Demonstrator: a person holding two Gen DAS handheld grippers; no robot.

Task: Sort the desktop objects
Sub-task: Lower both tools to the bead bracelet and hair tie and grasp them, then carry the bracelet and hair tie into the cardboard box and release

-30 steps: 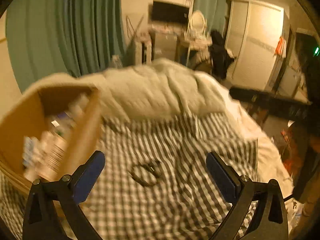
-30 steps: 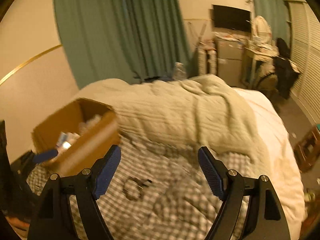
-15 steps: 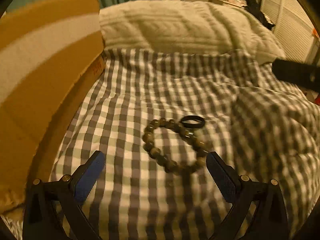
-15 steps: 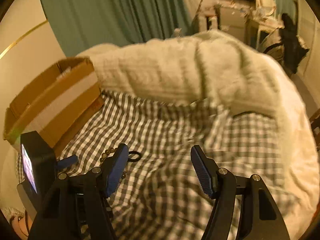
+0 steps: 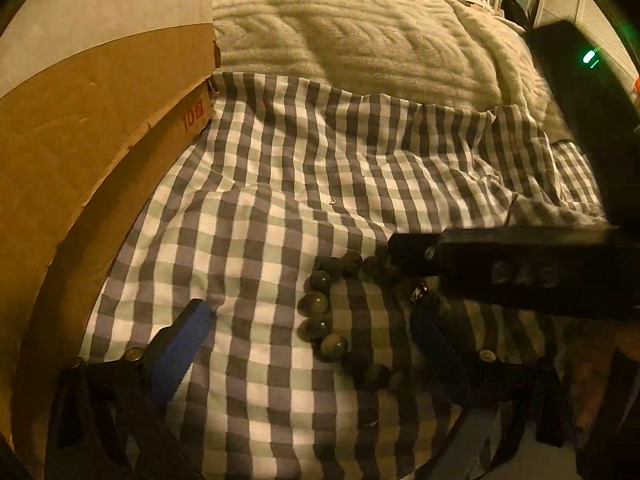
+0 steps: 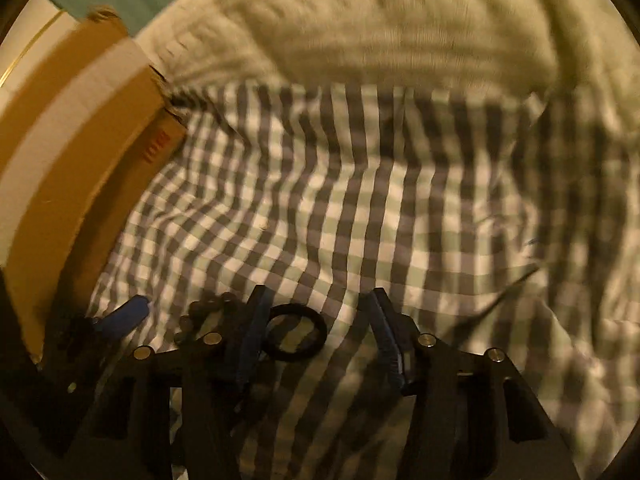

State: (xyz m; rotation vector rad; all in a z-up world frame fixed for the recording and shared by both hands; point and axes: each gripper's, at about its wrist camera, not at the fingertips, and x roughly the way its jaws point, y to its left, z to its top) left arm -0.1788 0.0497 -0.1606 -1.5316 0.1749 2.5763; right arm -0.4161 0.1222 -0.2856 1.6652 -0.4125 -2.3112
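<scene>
Dark bead bracelet (image 5: 320, 316) and black ring (image 6: 294, 332) lie on checked cloth (image 5: 280, 184). My left gripper (image 5: 308, 332) spread around bracelet; right gripper (image 6: 320, 334) open, ring between fingers.

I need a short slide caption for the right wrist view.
Open right gripper low over the checked cloth, a black ring between its fingers, bead bracelet just left.

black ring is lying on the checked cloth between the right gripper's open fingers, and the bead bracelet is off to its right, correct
Not quite: the bead bracelet lies to the left of the black ring, not the right, as the right wrist view shows. The rest holds: the ring lies on the checked cloth between the open fingers of the right gripper, close against the left finger.
</scene>
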